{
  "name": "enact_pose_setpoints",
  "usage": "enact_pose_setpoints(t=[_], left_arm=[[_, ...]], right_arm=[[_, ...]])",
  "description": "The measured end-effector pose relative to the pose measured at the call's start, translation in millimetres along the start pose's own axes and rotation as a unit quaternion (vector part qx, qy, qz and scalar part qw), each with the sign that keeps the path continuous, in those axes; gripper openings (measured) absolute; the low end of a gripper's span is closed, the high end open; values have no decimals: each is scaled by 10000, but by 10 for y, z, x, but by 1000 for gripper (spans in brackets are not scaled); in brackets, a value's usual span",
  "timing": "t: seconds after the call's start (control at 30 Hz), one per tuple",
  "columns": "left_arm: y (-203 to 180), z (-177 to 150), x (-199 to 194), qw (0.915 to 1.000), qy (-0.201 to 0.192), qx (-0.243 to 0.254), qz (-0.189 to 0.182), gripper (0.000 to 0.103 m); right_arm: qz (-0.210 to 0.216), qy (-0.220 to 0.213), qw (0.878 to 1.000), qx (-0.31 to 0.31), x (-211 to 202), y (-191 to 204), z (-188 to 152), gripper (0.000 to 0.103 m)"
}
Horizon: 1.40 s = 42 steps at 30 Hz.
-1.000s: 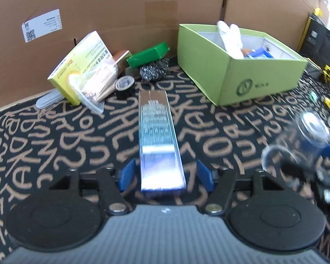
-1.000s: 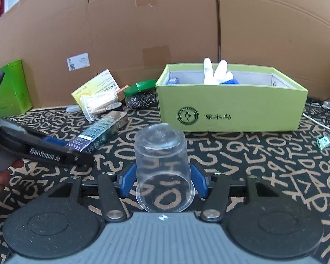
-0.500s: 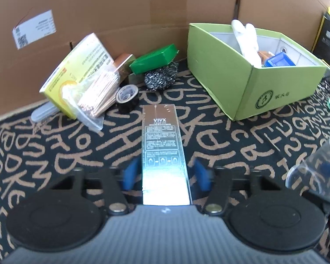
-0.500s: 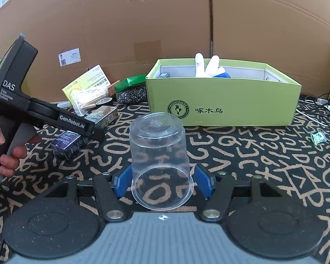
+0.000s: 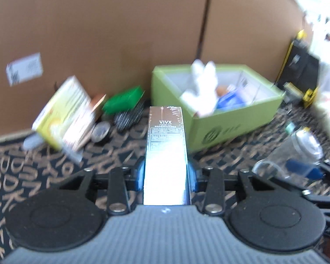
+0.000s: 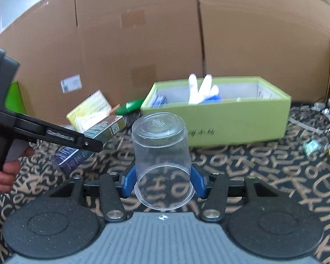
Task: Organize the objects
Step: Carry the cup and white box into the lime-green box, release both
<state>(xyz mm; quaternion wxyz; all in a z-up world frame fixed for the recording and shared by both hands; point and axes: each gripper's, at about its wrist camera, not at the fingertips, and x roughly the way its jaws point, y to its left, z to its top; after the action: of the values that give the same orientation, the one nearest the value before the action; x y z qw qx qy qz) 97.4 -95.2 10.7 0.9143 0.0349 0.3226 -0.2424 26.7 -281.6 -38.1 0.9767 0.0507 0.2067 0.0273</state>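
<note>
My left gripper [image 5: 166, 173] is shut on a long shiny VIVX box [image 5: 165, 145] and holds it in the air, pointing toward the green open box [image 5: 235, 121]. That held box also shows in the right wrist view [image 6: 92, 140]. My right gripper [image 6: 162, 180] is shut on a clear plastic cup [image 6: 161, 154], held bottom end forward, in front of the green box [image 6: 231, 123]. The cup also shows at the right of the left wrist view [image 5: 297, 151]. A white glove [image 5: 200, 90] sticks out of the green box.
A yellow packet [image 5: 63, 110], a green box [image 5: 123, 101], a steel scourer [image 5: 127, 116] and a tape roll [image 5: 101, 129] lie at the back left by the cardboard wall [image 5: 121, 33]. Cables and small items [image 6: 319, 136] lie at the right on the patterned mat [image 6: 264, 171].
My left gripper has closed on the VIVX box and lifted it off the mat toward the green box. My right gripper has risen with the cup; the green box looks lower and nearer.
</note>
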Motion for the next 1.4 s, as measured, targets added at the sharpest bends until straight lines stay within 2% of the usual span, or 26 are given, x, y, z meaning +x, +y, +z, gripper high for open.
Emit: enact_pose_setpoints(t=[0.13, 0.27, 0.53, 0.7, 0.8, 1.17, 1.2, 1.23, 1.27, 1.3, 1.33, 1.4], left_arm=[[-153, 313, -77, 9991, -277, -70, -300, 38], [-361, 610, -2, 9984, -479, -6, -286, 38], [-631, 1063, 602, 9988, -417, -115, -227, 38], [-618, 1135, 1072, 9992, -239, -287, -172, 38], [-606, 1142, 1287, 9994, -148, -274, -126, 38], [-520, 1014, 1656, 9996, 71, -264, -45, 39], [-528, 993, 1656, 9997, 44, -227, -45, 42], [-533, 975, 1650, 9998, 27, -199, -79, 59], [-539, 959, 1632, 9997, -13, -213, -114, 81], [-539, 939, 1593, 9995, -113, -259, -124, 89], [-544, 933, 1548, 9991, -270, -294, -117, 95], [-563, 920, 1446, 9983, -521, -212, -144, 101]], right_arm=[[-141, -307, 9994, -42, -93, -83, 150, 57], [-288, -515, 9982, -127, -116, -177, 304, 57], [-780, -906, 9927, -177, 17, -532, 692, 57], [-1036, -1110, 9882, -199, 279, -771, 933, 57], [-1114, -1092, 9875, -244, 484, -902, 1008, 57], [-1409, -582, 9882, -173, 1232, -1258, 971, 58], [-1402, -525, 9886, -174, 1273, -1267, 954, 59], [-1398, -469, 9889, -187, 1320, -1265, 943, 60], [-1411, -417, 9888, -229, 1353, -1261, 923, 61], [-1443, -360, 9884, -302, 1381, -1252, 907, 63], [-1482, -313, 9877, -382, 1393, -1242, 888, 70], [-1563, -332, 9860, -476, 1362, -1227, 863, 77]])
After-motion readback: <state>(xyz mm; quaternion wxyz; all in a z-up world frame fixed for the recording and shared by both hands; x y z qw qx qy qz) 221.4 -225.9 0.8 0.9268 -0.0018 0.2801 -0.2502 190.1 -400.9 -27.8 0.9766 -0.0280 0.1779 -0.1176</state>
